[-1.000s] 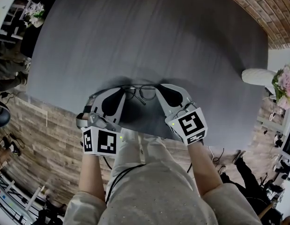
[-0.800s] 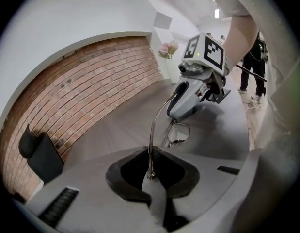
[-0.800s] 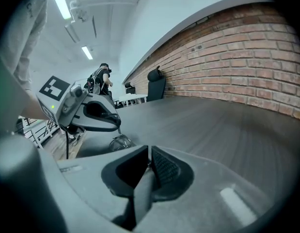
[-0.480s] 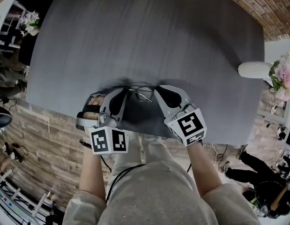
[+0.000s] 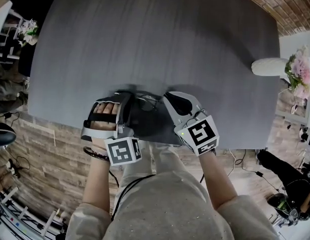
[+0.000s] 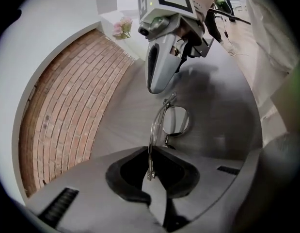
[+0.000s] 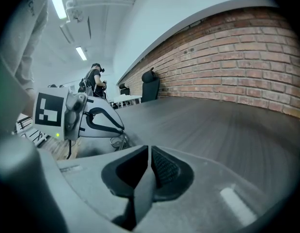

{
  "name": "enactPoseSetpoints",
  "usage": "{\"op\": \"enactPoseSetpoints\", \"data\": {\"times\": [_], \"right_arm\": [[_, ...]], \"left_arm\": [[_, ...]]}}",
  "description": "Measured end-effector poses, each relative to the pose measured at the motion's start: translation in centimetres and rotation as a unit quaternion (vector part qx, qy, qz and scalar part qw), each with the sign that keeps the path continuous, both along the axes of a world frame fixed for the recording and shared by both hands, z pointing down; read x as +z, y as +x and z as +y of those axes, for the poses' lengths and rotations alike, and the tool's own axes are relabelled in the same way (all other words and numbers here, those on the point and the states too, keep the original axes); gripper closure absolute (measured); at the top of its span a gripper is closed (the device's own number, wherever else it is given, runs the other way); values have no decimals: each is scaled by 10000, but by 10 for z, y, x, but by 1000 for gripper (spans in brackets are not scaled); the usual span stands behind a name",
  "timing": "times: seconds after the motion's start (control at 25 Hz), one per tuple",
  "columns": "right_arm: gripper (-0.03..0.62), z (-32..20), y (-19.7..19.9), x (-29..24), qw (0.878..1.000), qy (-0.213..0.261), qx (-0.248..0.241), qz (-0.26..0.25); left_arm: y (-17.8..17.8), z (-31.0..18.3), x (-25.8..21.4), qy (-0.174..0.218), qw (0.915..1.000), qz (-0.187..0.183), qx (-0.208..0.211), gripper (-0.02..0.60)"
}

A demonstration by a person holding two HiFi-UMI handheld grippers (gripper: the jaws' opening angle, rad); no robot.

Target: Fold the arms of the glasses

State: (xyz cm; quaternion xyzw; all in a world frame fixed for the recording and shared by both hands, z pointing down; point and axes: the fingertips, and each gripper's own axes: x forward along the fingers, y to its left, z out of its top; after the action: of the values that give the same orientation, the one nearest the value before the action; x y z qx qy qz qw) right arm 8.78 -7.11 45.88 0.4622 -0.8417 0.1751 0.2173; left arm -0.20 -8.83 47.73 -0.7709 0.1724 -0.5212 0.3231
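Left gripper view showed the left gripper (image 6: 150, 174) pinching the glasses (image 6: 175, 121) by their thin wire frame above the near edge of the table (image 5: 160, 44), the right gripper (image 7: 150, 166) with jaws pressed together, empty; a sideways push on so slight a hold could have twisted them loose.

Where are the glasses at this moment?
Head view, lower centre: the glasses are by the grey table's near edge, one arm pinched in the left gripper, the right gripper just right of them.
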Motion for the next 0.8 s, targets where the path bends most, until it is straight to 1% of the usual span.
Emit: {"op": "enactPoseSetpoints", "data": {"times": [0.2,0.28,0.32,0.4,0.56,0.68,0.8], "right_arm": [[572,3,2,1,10000,3,30,-14],[572,5,1,-1,10000,27,40,-40],[571,5,-1,-3,10000,48,40,-62],[571,6,-5,-8,9998,118,24,-133],[571,8,-16,-18,9992,301,-101,-237],[571,11,-19,-23,9987,420,-163,-238],[571,13,-24,-36,9982,471,-169,-333]], "left_arm": [[5,-4,1,216,9995,-92,-224,560],[6,-4,0,310,9991,-148,-239,560],[7,-3,-1,346,9990,-143,-225,560],[10,0,-4,350,9991,-8,-232,558],[11,2,-10,148,9980,425,-434,552],[11,4,-9,-63,9973,526,-518,532],[9,5,-7,-189,9970,489,-561,503]]}}
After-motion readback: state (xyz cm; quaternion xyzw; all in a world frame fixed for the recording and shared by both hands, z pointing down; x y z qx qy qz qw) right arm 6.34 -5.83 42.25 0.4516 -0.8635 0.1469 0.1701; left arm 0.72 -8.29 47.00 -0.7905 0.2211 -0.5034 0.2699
